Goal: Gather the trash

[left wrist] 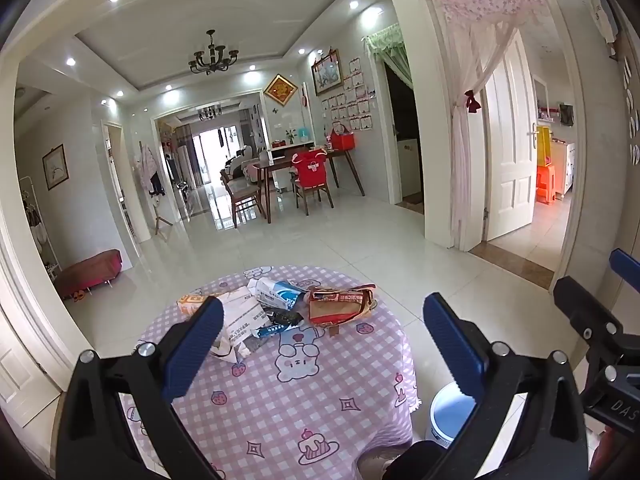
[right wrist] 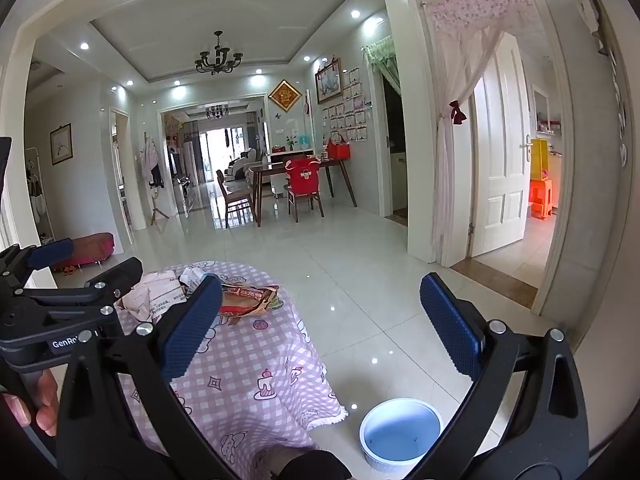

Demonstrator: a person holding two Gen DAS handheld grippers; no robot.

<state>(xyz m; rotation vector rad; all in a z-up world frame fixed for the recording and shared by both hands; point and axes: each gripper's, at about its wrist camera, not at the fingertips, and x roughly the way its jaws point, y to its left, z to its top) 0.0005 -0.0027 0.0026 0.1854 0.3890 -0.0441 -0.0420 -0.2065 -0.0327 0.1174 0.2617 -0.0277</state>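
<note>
While both grippers hang above the table with nothing between their fingers, these lines set out the step and the stuff.

Step in hand: judged as the first reach — the trash heap lies untouched at the far side of the table (left wrist: 304, 392) and nothing has been lifted yet.

Left gripper (left wrist: 324, 344): fingers spread wide, empty, aimed at the heap from above the near cloth.

Right gripper (right wrist: 320, 328): also spread wide and empty, off the table's right edge, over the floor and the bin.

Trash, where: white printed paper (left wrist: 240, 320), blue-and-white carton (left wrist: 280, 294), red-and-brown snack wrapper (left wrist: 340, 304) — bunched together, touching or overlapping.

Bin (right wrist: 400, 432): round white tub with a pale blue inside, on the floor just beside the table's right side; it looks empty.

How to do it well: take one piece at a time, outermost first; close on a raised fold or crumpled ridge, not a flat sheet, so the cloth is not pinched too.

Paper: thin, creased, limp — likely to sag when lifted.

Carton: flattened, stiffer, with firm edges for the ribbed pads.

Wrapper: glossy crinkled film, probably slippery.

Tablecloth: soft pink gingham with cartoon prints, fringed hem draping loosely.

Risk: dragging one piece may scatter its neighbours.
</note>
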